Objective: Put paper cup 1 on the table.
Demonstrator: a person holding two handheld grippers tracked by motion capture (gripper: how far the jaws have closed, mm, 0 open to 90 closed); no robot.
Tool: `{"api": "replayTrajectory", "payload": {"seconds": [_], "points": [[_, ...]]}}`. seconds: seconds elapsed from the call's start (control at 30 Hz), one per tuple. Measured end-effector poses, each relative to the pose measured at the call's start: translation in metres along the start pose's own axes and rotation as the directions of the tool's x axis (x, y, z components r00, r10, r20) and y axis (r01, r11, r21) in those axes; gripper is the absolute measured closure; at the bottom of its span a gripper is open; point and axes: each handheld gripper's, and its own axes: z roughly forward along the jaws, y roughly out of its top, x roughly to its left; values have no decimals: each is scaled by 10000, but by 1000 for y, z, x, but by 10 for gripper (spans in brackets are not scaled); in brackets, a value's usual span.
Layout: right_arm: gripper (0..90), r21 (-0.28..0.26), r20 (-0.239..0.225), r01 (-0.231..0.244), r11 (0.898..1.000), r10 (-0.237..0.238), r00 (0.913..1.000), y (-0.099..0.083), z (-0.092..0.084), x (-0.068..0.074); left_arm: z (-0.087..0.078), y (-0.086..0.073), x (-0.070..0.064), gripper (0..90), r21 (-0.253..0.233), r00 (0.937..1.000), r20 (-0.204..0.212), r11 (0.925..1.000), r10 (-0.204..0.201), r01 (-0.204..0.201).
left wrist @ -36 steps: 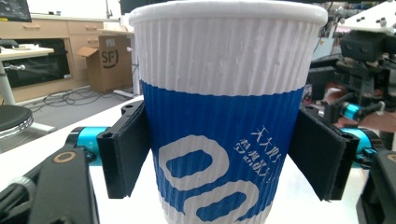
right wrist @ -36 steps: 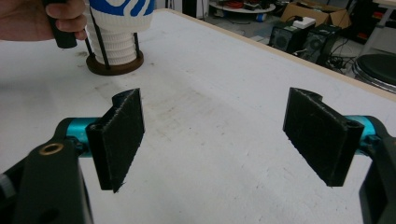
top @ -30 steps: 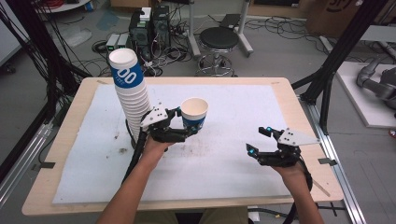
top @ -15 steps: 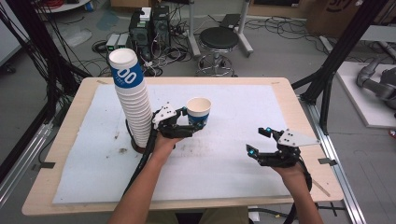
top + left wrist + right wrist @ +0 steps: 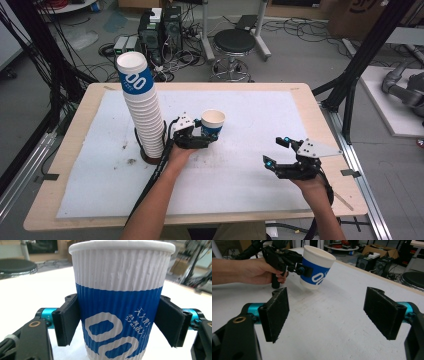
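A white-and-blue ribbed paper cup (image 5: 213, 123) is clamped between the pads of my left gripper (image 5: 209, 135) near the table's middle. In the left gripper view the cup (image 5: 120, 302) stands upright between both pads (image 5: 68, 322). From the right gripper view the cup (image 5: 315, 268) looks tilted, just above the white mat. A tall leaning stack of the same cups (image 5: 142, 112) stands left of that hand. My right gripper (image 5: 276, 152) rests at the right of the table, jaws wide apart around nothing (image 5: 329, 312).
A white mat (image 5: 250, 175) covers the wooden table (image 5: 65, 200), with dirty marks (image 5: 131, 161) near the stack's base. Beyond the far edge are a black stool (image 5: 234, 42), computer cases and cables. Black frame poles (image 5: 357, 65) rise at the right.
My left gripper has carried the cup slightly right and lower toward the mat. The right gripper has stayed where it was.
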Motion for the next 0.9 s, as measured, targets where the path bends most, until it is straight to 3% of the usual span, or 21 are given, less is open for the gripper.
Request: {"api": "replayTrajectory", "payload": {"seconds": [0.1, 0.2, 0.43, 0.63, 0.8, 0.9], "points": [[212, 3, -19, 20, 10000, -20, 10000, 0, 0, 0, 5, 1, -2, 249, 427, 9997, -189, 9990, 136, -128], [212, 39, -47, -28, 10000, 29, 10000, 0, 0, 1, 10, 3, -4, 249, 1109, 9986, -393, 9933, 368, -323], [212, -18, 37, -8, 10000, 8, 10000, -1, -3, 0, 7, 7, -10, 251, 1750, 9966, -588, 9835, 578, -468], [212, -5, 92, -74, 10000, 74, 9999, -2, -6, 1, -2, 3, -11, 250, 1988, 9966, -604, 9791, 565, -435], [212, 38, 98, -112, 9999, 112, 9999, -3, -8, 1, -5, 3, -12, 246, 2304, 9955, -566, 9712, 756, -606], [212, 22, 95, -51, 10000, 51, 9999, -3, -7, 1, -5, 2, -13, 240, 2360, 9967, -564, 9708, 587, -438]]}}
